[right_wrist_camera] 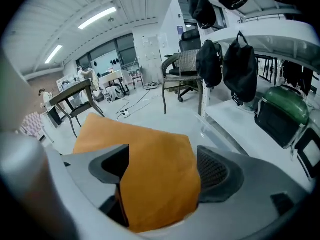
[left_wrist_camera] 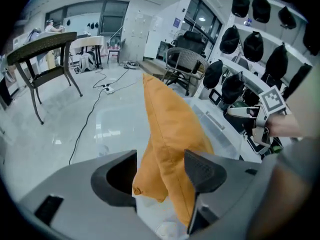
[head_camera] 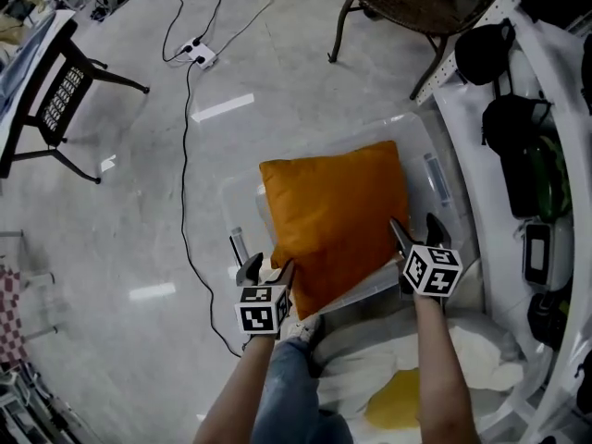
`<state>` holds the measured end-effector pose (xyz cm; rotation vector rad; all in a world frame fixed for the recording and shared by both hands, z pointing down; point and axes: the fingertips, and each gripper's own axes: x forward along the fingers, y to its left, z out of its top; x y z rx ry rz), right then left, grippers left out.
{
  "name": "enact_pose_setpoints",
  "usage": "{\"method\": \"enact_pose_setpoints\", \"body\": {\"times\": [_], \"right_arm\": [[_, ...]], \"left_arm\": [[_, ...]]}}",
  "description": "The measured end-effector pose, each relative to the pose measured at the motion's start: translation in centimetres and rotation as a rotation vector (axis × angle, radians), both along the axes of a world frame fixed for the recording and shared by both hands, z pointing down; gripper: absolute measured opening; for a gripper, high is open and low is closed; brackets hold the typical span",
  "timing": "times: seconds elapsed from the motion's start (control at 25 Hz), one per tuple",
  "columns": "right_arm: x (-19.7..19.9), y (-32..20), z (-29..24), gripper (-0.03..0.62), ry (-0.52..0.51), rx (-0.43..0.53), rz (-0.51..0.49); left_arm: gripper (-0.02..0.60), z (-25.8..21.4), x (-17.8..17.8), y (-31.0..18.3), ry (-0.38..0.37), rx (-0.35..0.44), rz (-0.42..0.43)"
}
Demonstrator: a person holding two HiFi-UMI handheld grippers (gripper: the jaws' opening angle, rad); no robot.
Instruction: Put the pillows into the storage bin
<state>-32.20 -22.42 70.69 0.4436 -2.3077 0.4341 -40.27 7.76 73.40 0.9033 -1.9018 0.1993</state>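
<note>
1. Pillow [head_camera: 338, 220], orange, lies tilted across the clear storage bin [head_camera: 442, 160], its near corner over the bin's rim.
2. Left gripper [head_camera: 268, 268]: jaws spread, pillow corner loose between them.
3. Right gripper [head_camera: 414, 230]: jaws spread wide, pillow edge between them, unpinched.

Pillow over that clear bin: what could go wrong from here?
1. The pillow lies tilted, its near edge over the rim of the bin; it may slide out toward the person.
2. Its corners sit between the open jaws of the left gripper and right gripper; pulling back could drag it along.
</note>
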Motion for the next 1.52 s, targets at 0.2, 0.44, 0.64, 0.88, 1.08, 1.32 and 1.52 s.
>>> {"method": "enact_pose_setpoints", "body": {"times": [0.2, 0.44, 0.64, 0.88, 1.08, 1.32, 1.52], "right_arm": [[1.7, 0.7, -2.7, 0.414, -0.057, 0.000, 0.009], [4.9, 2.1, -11.1, 0.414, -0.200, 0.045, 0.012], [11.0, 4.7, -22.3, 0.245, -0.400, 0.075, 0.065], [21.9, 8.5, -35.3, 0.099, -0.528, 0.176, 0.088], [32.2, 11.9, -45.6, 0.017, -0.606, 0.265, 0.149], [42.2, 15.5, -55.3, 0.003, -0.687, 0.358, 0.243], [47.9, 19.2, -60.1, 0.003, -0.693, 0.367, 0.296]], "left_arm": [[0.299, -3.0, 0.4, -1.1, -0.065, 0.050, 0.014], [0.298, -11.4, 2.2, -3.2, -0.178, 0.197, 0.068], [0.238, -21.4, 7.9, -5.7, -0.295, 0.354, 0.176], [0.084, -34.4, 19.3, -7.0, -0.405, 0.516, 0.351], [0.035, -45.9, 28.9, -5.8, -0.549, 0.611, 0.472], [0.023, -57.2, 36.7, -3.8, -0.631, 0.721, 0.533], [0.020, -63.6, 41.3, -1.0, -0.632, 0.754, 0.555]]}}
